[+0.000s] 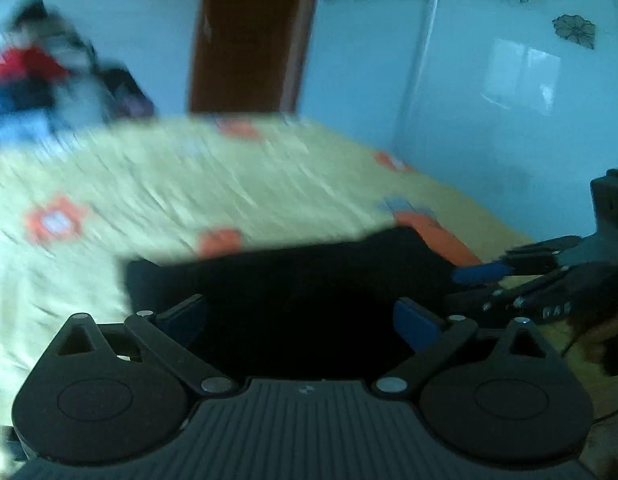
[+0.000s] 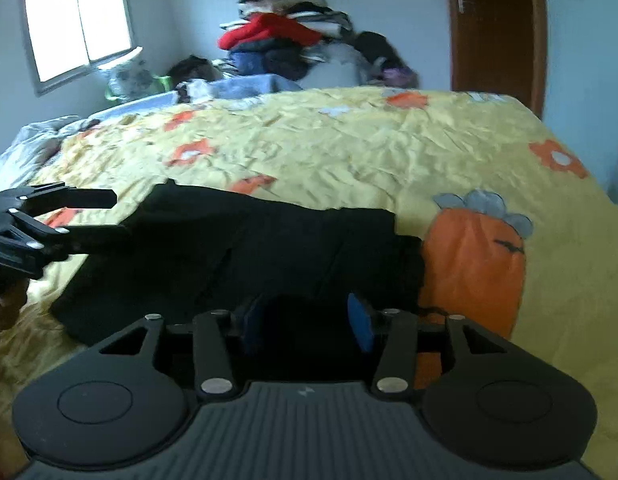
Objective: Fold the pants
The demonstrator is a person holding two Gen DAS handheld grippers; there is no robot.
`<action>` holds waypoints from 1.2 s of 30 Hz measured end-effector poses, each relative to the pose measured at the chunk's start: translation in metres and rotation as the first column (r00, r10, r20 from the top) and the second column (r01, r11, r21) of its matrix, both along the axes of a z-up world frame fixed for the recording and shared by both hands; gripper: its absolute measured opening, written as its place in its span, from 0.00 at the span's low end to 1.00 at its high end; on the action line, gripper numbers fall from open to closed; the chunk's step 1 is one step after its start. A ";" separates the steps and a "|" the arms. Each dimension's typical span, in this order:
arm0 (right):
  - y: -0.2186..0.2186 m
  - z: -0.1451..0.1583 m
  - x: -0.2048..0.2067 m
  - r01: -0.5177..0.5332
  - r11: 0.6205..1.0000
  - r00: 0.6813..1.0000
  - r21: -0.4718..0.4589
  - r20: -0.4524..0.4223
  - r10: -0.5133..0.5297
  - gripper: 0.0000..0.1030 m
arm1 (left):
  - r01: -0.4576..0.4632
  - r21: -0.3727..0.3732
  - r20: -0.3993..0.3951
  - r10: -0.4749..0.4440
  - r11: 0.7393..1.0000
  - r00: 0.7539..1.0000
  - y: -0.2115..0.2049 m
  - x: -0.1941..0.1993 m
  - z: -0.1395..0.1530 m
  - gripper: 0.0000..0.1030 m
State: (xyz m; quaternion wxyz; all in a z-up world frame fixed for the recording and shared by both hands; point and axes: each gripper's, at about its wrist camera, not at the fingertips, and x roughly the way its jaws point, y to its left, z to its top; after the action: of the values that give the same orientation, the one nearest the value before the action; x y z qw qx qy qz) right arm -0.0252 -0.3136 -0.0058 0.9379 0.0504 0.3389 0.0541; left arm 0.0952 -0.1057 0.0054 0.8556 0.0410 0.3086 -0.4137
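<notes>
So, black pants (image 2: 245, 256) folded into a rough rectangle, lying flat on the yellow flowered bedspread (image 2: 349, 144) at the near side of the bed, just left of a big orange carrot print (image 2: 473, 264). Left gripper (image 1: 299, 320) spread wide, blue pads (image 1: 415, 326) well apart with only dark cloth showing between and below them, nothing pinched; can't tell from the blurry left wrist view whether the pads actually touch the fabric. Right gripper (image 2: 307, 318) parted about halfway, blue pads (image 2: 359, 322) on either side of the near edge of the pants, not closed on anything as far as visible. From the right wrist camera, left gripper poking in from the left edge, fingers apart, lower finger right at the far left corner of the pants. From the left wrist camera, right gripper coming in from the right, blue pad near the right edge of the pants. Messy clothes pile (image 2: 293, 40) with something red on top stacked at the far side against the wall, window (image 2: 77, 24) far left, brown door (image 2: 497, 28) far right.
</notes>
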 end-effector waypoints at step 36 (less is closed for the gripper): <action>-0.017 0.021 0.027 -0.077 0.896 0.990 0.438 0.140 0.017 0.24 | -0.261 -0.158 -0.011 0.262 0.952 0.965 0.089 0.009 0.023 0.22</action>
State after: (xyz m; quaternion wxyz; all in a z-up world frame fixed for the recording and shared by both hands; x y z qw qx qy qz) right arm 0.0022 -0.3309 0.0148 0.9208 0.2501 0.2558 0.1557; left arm 0.1038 -0.0171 0.0287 0.9049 -0.0663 0.2731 -0.3198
